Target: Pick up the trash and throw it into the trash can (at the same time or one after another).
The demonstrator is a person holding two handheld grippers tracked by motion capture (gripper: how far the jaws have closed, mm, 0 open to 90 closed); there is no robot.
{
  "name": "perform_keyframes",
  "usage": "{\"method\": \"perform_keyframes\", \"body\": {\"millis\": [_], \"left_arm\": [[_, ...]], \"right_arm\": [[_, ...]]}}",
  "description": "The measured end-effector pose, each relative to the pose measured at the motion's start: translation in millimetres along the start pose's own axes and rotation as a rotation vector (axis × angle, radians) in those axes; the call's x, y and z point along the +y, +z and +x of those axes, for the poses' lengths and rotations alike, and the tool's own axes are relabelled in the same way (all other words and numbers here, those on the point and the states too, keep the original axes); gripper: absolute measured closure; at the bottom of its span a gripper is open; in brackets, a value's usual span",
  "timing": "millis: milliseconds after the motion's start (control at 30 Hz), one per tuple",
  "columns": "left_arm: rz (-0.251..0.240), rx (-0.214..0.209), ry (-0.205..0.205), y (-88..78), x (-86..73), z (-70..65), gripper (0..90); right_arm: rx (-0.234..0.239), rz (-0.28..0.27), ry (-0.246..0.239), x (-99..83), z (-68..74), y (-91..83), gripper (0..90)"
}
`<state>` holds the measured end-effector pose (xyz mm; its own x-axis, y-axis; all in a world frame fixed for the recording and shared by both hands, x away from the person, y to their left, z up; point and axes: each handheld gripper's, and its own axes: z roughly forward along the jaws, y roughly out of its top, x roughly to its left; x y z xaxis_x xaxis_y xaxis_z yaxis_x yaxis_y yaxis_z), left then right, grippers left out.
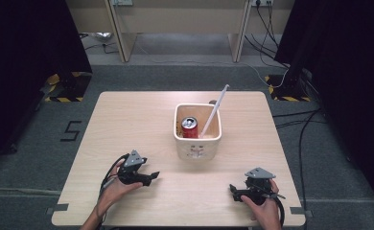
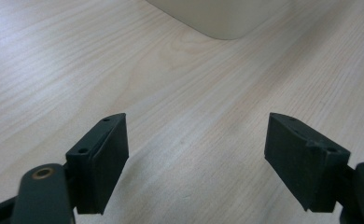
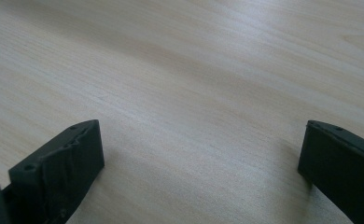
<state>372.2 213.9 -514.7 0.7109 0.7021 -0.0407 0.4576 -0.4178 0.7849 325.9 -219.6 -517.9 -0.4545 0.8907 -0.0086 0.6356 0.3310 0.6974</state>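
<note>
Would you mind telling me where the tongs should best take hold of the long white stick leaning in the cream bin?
Probably the upper part of the white stick, which juts past the cream bin's far right rim. Come from above on the right with the right tongs, now open. The lower end sits inside beside the red can, where the walls would likely crowd the jaws.

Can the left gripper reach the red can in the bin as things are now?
Probably yes: the left gripper is open, the red can stands upright in the open-topped bin, and bare table lies between.
</note>
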Motion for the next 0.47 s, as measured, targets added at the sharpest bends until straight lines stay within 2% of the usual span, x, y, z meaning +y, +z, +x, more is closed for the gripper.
{"method": "perform_keyframes", "body": {"millis": [233, 467], "left_arm": [[0.043, 0.012, 0.013, 3.6, -6.4, -0.5, 20.7], [0.056, 0.015, 0.012, 3.6, -7.2, 1.1, 17.0]], "right_arm": [[0.0, -0.001, 0.0, 0.0, 0.0, 0.1, 0.2], [0.0, -0.001, 0.0, 0.0, 0.1, 0.1, 0.2]]}}
